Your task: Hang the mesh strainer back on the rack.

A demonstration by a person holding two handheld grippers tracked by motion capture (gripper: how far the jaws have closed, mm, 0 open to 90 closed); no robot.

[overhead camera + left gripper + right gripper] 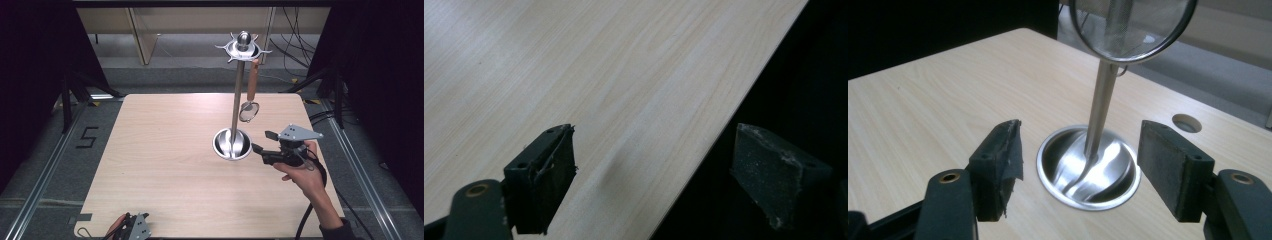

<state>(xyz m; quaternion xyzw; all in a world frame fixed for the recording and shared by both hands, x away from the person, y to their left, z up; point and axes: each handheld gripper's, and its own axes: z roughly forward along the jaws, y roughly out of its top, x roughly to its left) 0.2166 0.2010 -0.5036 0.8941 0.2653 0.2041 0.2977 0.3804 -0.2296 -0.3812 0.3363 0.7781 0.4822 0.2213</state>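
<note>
Right gripper [261,142] near stand, jaws apart, holding nothing.

Right hand [303,170] keeps it just right of the steel stand's round base [231,144]; a strainer [249,111] with a wooden handle hangs from the stand's top ring [243,48], right of the pole [237,100]. Left gripper [651,170] at table's [165,165] near-left edge, jaws apart, empty.

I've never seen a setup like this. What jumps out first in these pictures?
A tall shiny steel utensil stand rises from a round dish base right of centre on the pale wooden table. A small wooden-handled mesh strainer hangs from its hooked crown. Beside the base, a hand holds the open right gripper, aimed at the stand; the open left gripper sits at the table's near edge.
</note>
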